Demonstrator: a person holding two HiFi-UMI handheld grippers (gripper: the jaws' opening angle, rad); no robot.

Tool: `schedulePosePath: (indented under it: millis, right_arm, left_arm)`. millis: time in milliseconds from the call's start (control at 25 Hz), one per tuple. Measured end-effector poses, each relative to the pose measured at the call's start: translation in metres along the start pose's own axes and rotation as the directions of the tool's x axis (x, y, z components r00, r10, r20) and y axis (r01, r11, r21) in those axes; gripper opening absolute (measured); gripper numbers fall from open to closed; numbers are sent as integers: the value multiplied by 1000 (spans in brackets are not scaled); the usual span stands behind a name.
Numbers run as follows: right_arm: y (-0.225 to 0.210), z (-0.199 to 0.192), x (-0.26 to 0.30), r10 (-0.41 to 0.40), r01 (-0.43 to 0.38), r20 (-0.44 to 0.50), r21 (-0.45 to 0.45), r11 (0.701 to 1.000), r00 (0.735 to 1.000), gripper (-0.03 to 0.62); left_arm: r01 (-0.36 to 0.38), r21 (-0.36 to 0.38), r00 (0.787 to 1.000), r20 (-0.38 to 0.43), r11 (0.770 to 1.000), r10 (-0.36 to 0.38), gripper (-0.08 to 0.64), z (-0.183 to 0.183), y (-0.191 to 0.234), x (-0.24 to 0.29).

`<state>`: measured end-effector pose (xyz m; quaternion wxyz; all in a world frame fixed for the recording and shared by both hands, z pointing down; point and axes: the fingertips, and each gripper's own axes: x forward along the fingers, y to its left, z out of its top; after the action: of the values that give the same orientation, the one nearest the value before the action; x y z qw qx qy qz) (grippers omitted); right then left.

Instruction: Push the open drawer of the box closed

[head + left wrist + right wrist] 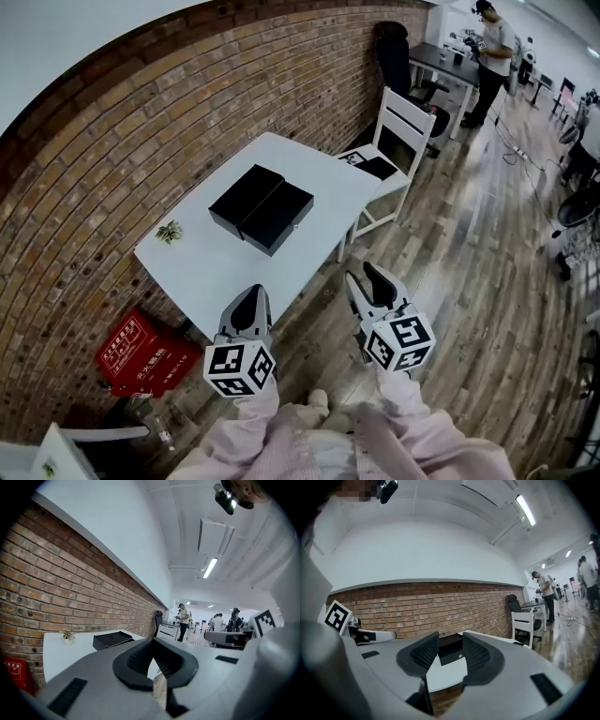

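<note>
A flat black box [246,194] lies in the middle of the white table [216,272], with its drawer [279,218] slid out toward the table's near right side. Both grippers hang in front of the table's near edge, well short of the box. My left gripper [251,294] has its jaws together and holds nothing. To its right, my right gripper [362,274] is open and empty. The left gripper view has the box [111,639] far off to the left of the left gripper [152,641]. In the right gripper view the box [451,649] shows between the jaws of the right gripper [451,645].
A small potted plant [170,231] stands on the table's left part. A white chair [394,141] is at the table's far right end and a brick wall runs behind. A red crate [141,354] sits on the wooden floor at left. A person [492,56] stands at a far desk.
</note>
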<state>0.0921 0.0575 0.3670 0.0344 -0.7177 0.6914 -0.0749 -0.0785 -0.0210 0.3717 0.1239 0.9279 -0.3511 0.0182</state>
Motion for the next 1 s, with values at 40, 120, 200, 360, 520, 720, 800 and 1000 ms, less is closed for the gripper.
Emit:
schedulePosePath:
  millis: [40,120,200,360,520,720,800,1000]
  right_arm:
    - [-1,-1,4,-1,1,-3,2,1000,1000,143]
    - [-3,-5,10,-3,3,-12,10,1000,1000,143]
    - [-5,-8,17,-3,3,-21,15,1000,1000,143]
    - [-6,-13,31,2,-1,-35,17,1000,999,143]
    - [-9,-19,43,12,-11,-52,22,1000,999,143]
    - [-18,-28,64,34,-32,-71,27,999,997,143]
    - [-23,-32,77,48,-45,-80,36,998,996,143]
    - [-39,-40,115,91,-86,-109,47,995,990,143]
  left_arm:
    - [6,-4,1000,-5,1000,-6,-6,-1,1,4]
    - [19,-10,1000,-21,1000,-19,-5,-6,3,10]
    - [21,-18,999,-33,1000,-22,-5,-10,7,16]
    - [18,-35,999,-47,999,-19,-5,-16,14,24]
    - [12,-56,997,-71,998,-16,-6,-25,18,33]
    - [-19,-73,996,-87,997,12,-5,-33,29,48]
    - [-34,-87,995,-96,996,25,-6,-37,35,58]
    - [-73,-121,989,-135,990,56,-6,-51,46,90]
